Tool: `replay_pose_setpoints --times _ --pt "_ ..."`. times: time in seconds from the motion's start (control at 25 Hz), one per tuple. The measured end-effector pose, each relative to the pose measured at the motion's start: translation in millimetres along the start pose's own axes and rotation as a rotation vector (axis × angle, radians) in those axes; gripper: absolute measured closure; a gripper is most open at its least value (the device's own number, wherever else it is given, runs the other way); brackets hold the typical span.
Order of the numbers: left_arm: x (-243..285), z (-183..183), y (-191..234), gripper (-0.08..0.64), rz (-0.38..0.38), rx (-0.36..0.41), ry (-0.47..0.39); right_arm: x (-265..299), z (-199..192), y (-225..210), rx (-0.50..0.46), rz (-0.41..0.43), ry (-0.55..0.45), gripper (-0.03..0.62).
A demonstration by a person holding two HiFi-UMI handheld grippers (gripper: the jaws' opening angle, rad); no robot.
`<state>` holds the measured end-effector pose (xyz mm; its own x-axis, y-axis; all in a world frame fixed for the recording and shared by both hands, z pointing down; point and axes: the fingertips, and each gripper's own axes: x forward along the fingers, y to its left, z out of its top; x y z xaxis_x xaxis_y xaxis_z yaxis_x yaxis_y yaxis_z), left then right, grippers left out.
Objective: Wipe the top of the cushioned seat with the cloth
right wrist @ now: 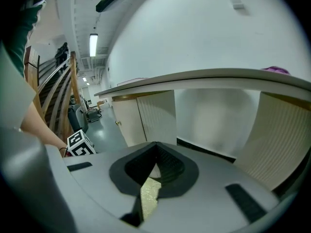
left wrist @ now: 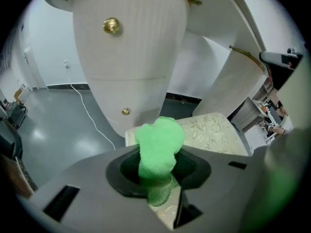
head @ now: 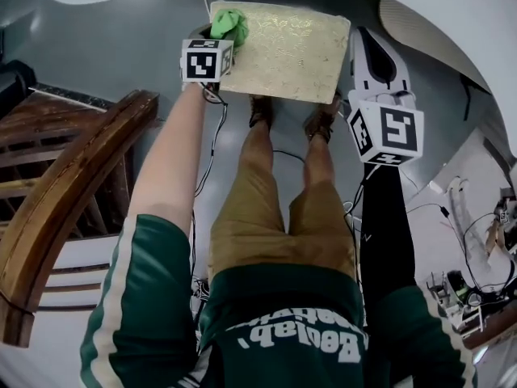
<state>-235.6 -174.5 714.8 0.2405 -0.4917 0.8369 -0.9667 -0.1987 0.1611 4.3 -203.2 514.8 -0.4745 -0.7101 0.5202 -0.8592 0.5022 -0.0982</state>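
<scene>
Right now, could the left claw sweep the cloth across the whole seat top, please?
Probably yes. The left claw is shut on the green cloth at a corner of the seat, whose top looks bare, and the right claw sits beside its right edge.

One seat (head: 299, 55), one cloth (head: 229, 24). Two tools: left tool (head: 218, 35), right tool (head: 367, 47). Two knobs: upper knob (left wrist: 112, 25), lower knob (left wrist: 125, 111).

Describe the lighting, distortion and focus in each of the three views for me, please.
Head view: even, soft light, the cloth and cushioned seat sharp, edges bowed by the wide lens. Left gripper view: strong fisheye with black corners, pale sheen on the floor, a greenish out-of-focus smear at lower right. Right gripper view: the ceiling light glares, the counter edge bows.
</scene>
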Motion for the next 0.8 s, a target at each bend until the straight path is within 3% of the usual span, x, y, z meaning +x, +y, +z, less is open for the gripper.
replay_pose_setpoints --times 0.2,0.48,0.64,0.8 --pt "-7.5 -14.5 41.9 0.425 0.019 -0.147 0.047 14.5 7.5 17.2 -0.01 0.003 -0.004 0.584" --pt "-21.7 -9.3 45.3 0.425 0.021 -0.126 0.025 7.6 13.9 29.3 -0.024 -0.007 -0.008 0.584" --pt "-41.8 8.9 18.1 0.425 -0.014 -0.121 -0.055 -7.7 13.8 17.3 -0.014 -0.033 -0.019 0.584" --pt "-50.0 29.8 -39.0 0.425 -0.09 -0.112 -0.124 -24.4 13.2 1.0 -0.003 -0.059 -0.032 0.584"
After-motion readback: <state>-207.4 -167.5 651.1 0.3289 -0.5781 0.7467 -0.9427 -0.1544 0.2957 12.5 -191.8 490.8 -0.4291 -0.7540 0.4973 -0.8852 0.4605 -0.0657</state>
